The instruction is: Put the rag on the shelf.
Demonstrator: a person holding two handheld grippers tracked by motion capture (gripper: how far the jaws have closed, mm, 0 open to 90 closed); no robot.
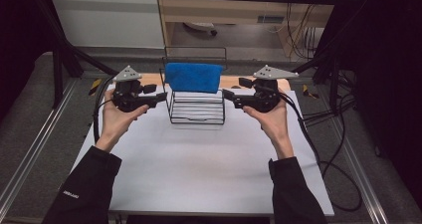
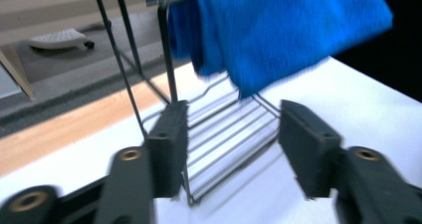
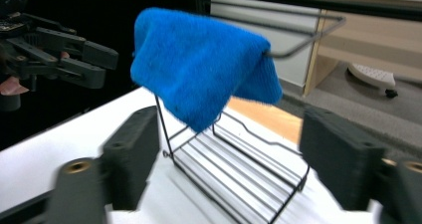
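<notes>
A folded blue cloth (image 1: 193,76) hangs over the top rail of a black wire rack (image 1: 196,115) that stands toward the far middle of a white surface (image 1: 199,169). Seen from the high view, the cloth drapes across the rail and covers the upper part of the rack, while the ribbed wire base below it lies bare.

A person seated at the near edge holds a gripper in each hand, one on either side of the rack and both pointing inward at it. The left gripper (image 1: 161,97) sits just beside the rack's left edge, apart from the cloth; its jaws stand part open with nothing between the pads. In the left gripper view the cloth (image 2: 278,30) hangs above and beyond the two black jaws, and the rack's base wires (image 2: 224,139) run through the gap between them without being pinched.

The right gripper (image 1: 227,95) is level with the rack's right edge, its jaws likewise spread and holding nothing. In the right gripper view the cloth (image 3: 199,64) drapes over the rail ahead of the jaws, the rack (image 3: 234,169) stands between them farther off, and the left gripper (image 3: 94,59) shows at the far left with its jaws apart.

Black sleeves cover both forearms, and cables trail from each gripper off the surface.
</notes>
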